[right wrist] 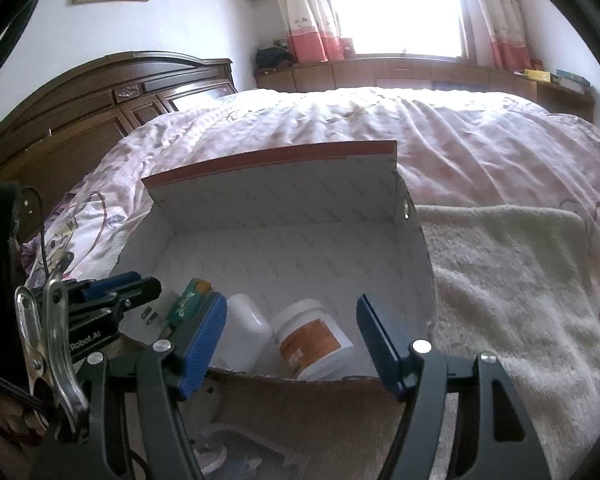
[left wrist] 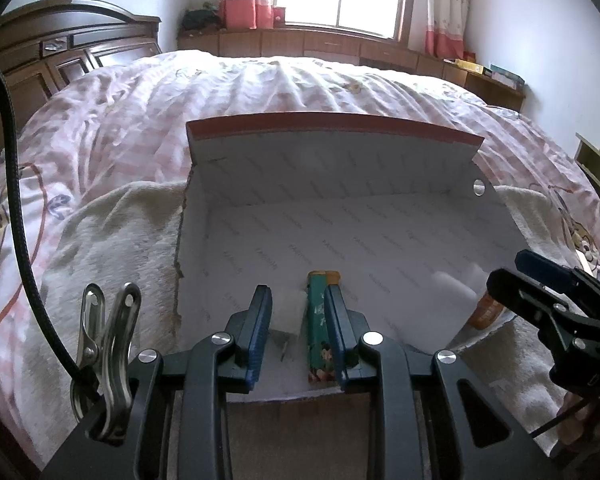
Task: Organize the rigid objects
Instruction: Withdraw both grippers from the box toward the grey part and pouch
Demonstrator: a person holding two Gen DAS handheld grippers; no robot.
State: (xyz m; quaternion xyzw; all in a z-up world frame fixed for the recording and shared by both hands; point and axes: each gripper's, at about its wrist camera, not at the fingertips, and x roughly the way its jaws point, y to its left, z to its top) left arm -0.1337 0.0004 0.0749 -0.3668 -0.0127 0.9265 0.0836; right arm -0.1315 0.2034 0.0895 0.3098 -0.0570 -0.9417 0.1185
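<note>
A green cartoon-printed lighter [left wrist: 320,328] and a white plug adapter [left wrist: 287,314] lie side by side at the near left of the open cardboard box [left wrist: 332,168]. The left tongs [left wrist: 298,332] are drawn narrow around both; whether the pads press them I cannot tell. In the right wrist view the lighter [right wrist: 190,300] and adapter [right wrist: 156,312] show at the box's near left corner, the adapter's two metal prongs pointing down. To their right lie a plain white bottle [right wrist: 246,324] and a white jar with an orange label [right wrist: 314,340], its print too blurred to read. The right tongs [right wrist: 292,344] are spread wide above the near wall, pinching nothing. The box lining carries a faint repeated word, unreadable. The box sits on a cream towel [right wrist: 508,280] on the bed's pink quilt [right wrist: 480,144]. "Robot.AI" is printed on the left tongs' body.
</note>
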